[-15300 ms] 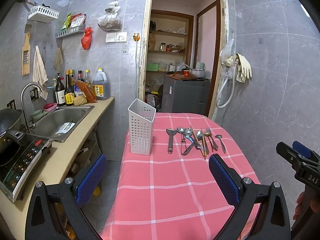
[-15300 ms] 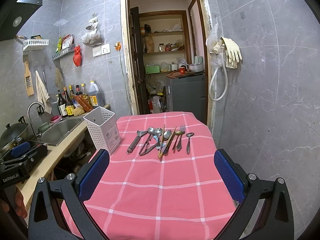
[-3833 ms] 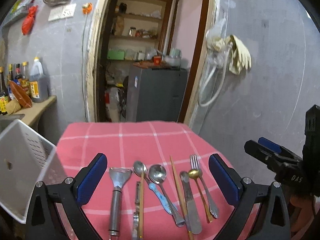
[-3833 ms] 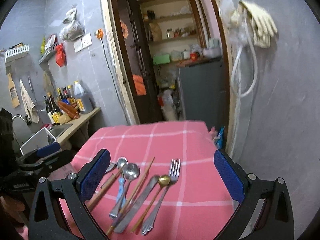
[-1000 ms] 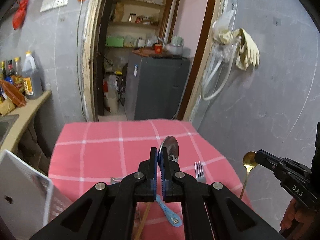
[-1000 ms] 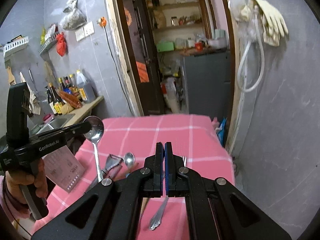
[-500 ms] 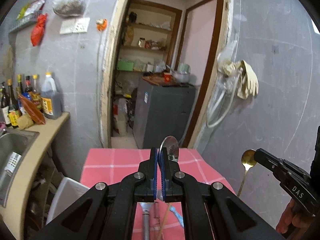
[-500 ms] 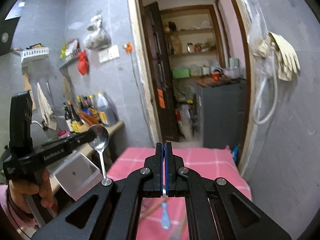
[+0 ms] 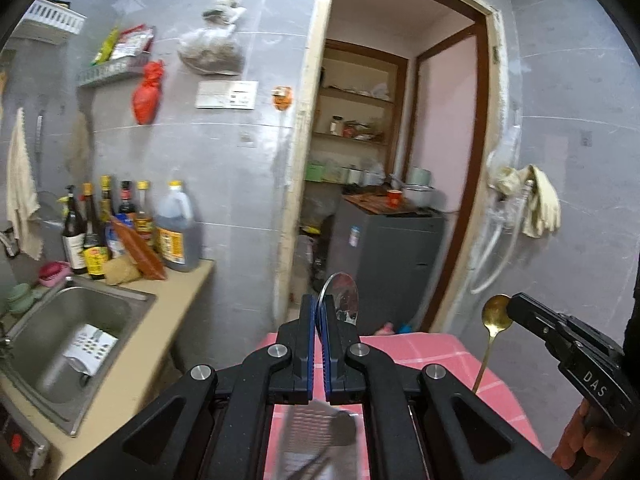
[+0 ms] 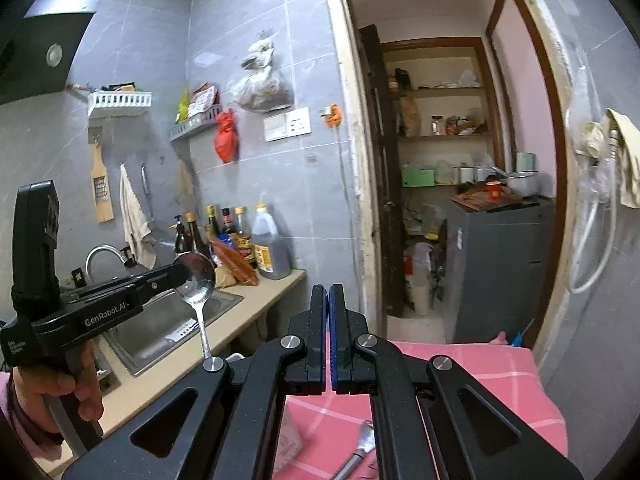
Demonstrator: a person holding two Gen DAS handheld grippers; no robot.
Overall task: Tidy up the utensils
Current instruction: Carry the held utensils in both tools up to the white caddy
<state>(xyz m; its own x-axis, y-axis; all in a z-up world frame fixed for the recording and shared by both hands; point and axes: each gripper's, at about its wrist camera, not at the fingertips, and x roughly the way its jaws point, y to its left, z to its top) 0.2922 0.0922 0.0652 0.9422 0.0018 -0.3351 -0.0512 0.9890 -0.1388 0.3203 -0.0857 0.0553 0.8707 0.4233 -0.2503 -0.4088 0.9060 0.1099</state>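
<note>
A silver spoon (image 9: pixel 340 298) is clamped in the left gripper (image 9: pixel 319 320), bowl up, above the worktop's (image 9: pixel 440 350) left edge; a gold spoon (image 9: pixel 494 320) is pinched by the right gripper (image 10: pixel 329 320), handle hanging down.

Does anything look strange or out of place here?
Yes, slightly: each gripper pinches its spoon by the bowl. The silver spoon and gold spoon hang handle-down, loosely, above the pink table. Nothing looks spilled or broken.

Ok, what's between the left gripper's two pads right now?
A silver spoon: the left gripper clamps its bowl edge, seen in the left wrist view; the right wrist view shows the handle hanging down.
</note>
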